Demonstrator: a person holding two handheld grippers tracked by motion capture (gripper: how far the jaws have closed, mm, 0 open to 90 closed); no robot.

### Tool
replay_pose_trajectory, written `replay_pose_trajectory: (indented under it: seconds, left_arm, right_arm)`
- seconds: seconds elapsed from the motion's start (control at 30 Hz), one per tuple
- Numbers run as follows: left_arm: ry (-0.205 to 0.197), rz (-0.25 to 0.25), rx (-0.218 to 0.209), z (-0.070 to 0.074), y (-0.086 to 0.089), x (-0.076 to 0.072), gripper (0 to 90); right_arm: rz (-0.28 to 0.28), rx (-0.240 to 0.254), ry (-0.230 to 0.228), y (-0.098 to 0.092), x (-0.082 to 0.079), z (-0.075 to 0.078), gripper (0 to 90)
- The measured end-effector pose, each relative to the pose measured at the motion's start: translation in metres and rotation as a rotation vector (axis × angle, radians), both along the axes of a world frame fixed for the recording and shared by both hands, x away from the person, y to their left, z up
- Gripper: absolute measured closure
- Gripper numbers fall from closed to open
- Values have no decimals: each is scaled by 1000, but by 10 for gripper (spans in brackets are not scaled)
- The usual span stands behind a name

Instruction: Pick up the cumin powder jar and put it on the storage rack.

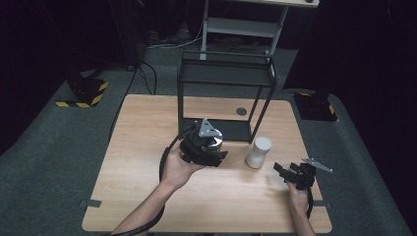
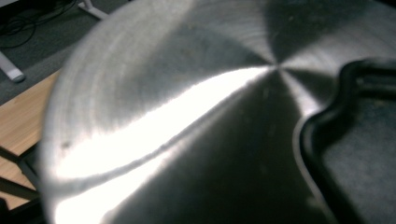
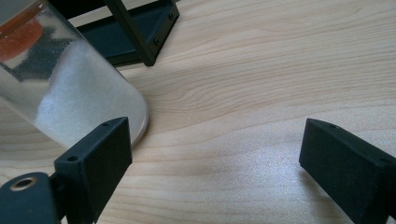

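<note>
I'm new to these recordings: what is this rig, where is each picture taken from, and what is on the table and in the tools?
A person at a wooden table holds a two-jawed tool in each hand. The high view looks down from above; each of the other two comes from a camera riding on one tool. The left tool is shut on a shiny metal container, seen very close in its own view. The right tool rests open near a white-filled jar without gripping it. A black metal rack stands at the table's far side.
</note>
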State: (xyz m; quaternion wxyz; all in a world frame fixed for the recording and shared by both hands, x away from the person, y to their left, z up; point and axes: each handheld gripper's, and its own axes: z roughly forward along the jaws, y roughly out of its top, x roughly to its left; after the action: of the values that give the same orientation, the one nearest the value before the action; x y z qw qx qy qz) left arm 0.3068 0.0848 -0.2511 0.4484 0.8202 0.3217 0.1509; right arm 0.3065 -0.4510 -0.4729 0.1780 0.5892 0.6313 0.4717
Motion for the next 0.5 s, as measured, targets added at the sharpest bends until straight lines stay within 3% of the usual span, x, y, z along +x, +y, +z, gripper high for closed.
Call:
replay_pose_trajectory:
  seconds: [0.03, 0.5]
  left_arm:
    - [-7, -45, 74, 13, 2, 6, 317]
    - [-42, -52, 57, 63, 7, 26, 317]
  right_arm:
    - [0, 0, 0, 0, 0, 0, 84]
    - [2, 4, -1, -1, 0, 0, 84]
